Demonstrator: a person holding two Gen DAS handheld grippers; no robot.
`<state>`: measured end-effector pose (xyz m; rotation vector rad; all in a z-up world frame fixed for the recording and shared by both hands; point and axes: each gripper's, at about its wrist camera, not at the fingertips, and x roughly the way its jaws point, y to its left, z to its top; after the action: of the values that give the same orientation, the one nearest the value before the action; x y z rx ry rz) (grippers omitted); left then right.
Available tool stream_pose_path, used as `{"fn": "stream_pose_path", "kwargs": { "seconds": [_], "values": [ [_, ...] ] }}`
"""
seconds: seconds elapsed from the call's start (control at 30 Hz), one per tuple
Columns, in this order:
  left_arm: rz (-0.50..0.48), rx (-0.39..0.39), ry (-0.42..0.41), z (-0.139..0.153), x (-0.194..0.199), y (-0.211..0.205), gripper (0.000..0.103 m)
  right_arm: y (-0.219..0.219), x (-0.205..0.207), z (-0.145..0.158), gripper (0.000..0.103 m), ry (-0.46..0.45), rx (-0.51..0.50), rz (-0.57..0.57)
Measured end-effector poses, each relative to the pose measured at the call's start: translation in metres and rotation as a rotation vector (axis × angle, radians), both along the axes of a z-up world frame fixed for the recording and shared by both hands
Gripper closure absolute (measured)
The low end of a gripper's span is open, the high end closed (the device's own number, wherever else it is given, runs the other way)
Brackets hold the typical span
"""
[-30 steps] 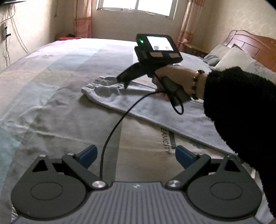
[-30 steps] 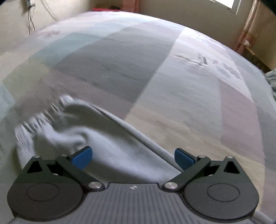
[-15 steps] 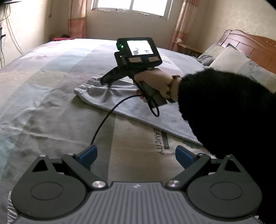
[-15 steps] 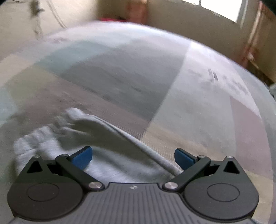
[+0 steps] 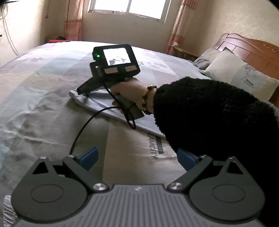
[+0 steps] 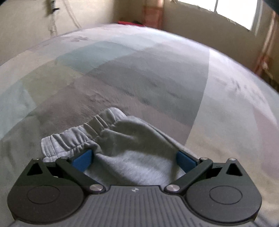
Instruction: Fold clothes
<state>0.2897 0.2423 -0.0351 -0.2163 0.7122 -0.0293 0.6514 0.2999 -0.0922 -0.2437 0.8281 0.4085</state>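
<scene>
Grey sweatpants (image 5: pixel 111 108) lie stretched across the bed, their elastic waistband (image 6: pixel 80 138) bunched at the left end. My right gripper (image 6: pixel 133 159) is open, its blue pads wide apart with the grey cloth just below the waistband lying between them. In the left wrist view that same right gripper (image 5: pixel 82 91) points down onto the waistband end, held by a hand (image 5: pixel 129 92) in a black fuzzy sleeve. My left gripper (image 5: pixel 136 158) is open over bare bedsheet, nearer than the pants, with nothing between its fingers.
The patchwork bedsheet (image 5: pixel 43 111) spreads wide to the left and beyond the pants. Pillows (image 5: pixel 232 73) and a wooden headboard (image 5: pixel 252 52) are at the right. A black cable (image 5: pixel 87 125) hangs from the right gripper. A window (image 5: pixel 129 7) with curtains stands behind.
The right gripper has lowered onto the waistband end, so cloth now sits between its pads. The left gripper view has shifted slightly; the sleeve fills more of the right side.
</scene>
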Motion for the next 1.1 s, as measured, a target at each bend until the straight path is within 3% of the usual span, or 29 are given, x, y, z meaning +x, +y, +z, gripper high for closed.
{"fn": "stream_pose_path", "kwargs": {
  "seconds": [0.33, 0.5, 0.63, 0.77, 0.93, 1.1],
  "values": [
    [-0.015, -0.008, -0.016, 0.002, -0.002, -0.002, 0.006, -0.068, -0.033, 0.011, 0.000, 0.174, 0.195, -0.119],
    [-0.027, -0.009, -0.016, 0.002, 0.000, -0.006, 0.006, -0.033, -0.041, 0.001, 0.000, 0.116, 0.192, -0.080],
    [-0.022, -0.006, -0.001, 0.000, 0.004, -0.007, 0.006, 0.000, -0.043, -0.001, 0.000, 0.070, 0.169, 0.033],
    [-0.026, -0.012, 0.001, -0.001, 0.003, -0.006, 0.006, 0.005, -0.045, 0.004, 0.000, 0.032, 0.122, 0.086],
    [-0.052, -0.028, -0.032, 0.009, -0.002, -0.012, 0.006, -0.045, -0.056, 0.029, 0.000, -0.037, 0.046, 0.031],
    [-0.163, -0.010, -0.079, 0.027, -0.011, -0.044, 0.005, -0.129, -0.082, 0.059, 0.000, -0.109, -0.147, -0.070]
  ]
}}
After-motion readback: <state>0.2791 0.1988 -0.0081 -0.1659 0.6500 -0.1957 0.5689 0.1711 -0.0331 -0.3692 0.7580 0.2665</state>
